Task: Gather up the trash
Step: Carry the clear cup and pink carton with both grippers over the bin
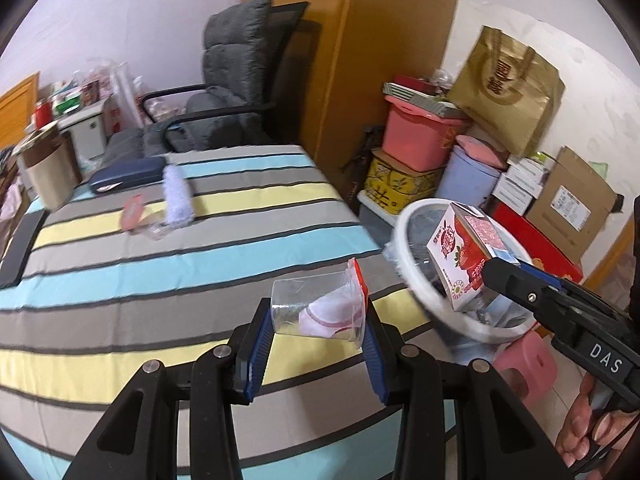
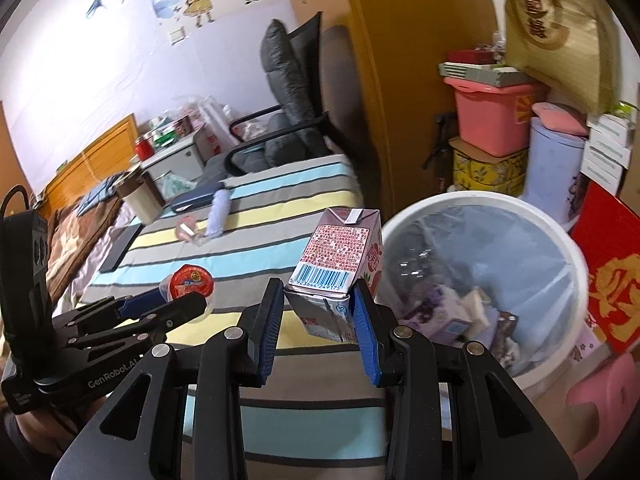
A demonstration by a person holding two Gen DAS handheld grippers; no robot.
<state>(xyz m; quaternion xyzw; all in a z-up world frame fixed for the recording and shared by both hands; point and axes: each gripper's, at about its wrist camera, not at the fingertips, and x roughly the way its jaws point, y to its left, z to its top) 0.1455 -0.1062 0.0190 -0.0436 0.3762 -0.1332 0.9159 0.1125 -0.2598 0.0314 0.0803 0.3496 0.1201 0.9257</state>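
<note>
**Two Pieces of Trash Held Beside the Bin**

One clear jelly cup (image 1: 316,312) lies sideways, clamped in the left gripper (image 1: 316,340) above the striped bed (image 1: 200,280). One strawberry milk carton (image 2: 340,264), pinched by the right gripper (image 2: 316,328), hangs tilted at the near-left rim of one white bin (image 2: 480,204). Both grippers angle downward.

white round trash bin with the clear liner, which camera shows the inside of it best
The right wrist view: the white round trash bin faces the camera, so its liner and the cartons inside show. In the left wrist view the bin is tilted and largely blocked by the strawberry milk carton and the right gripper.
</note>
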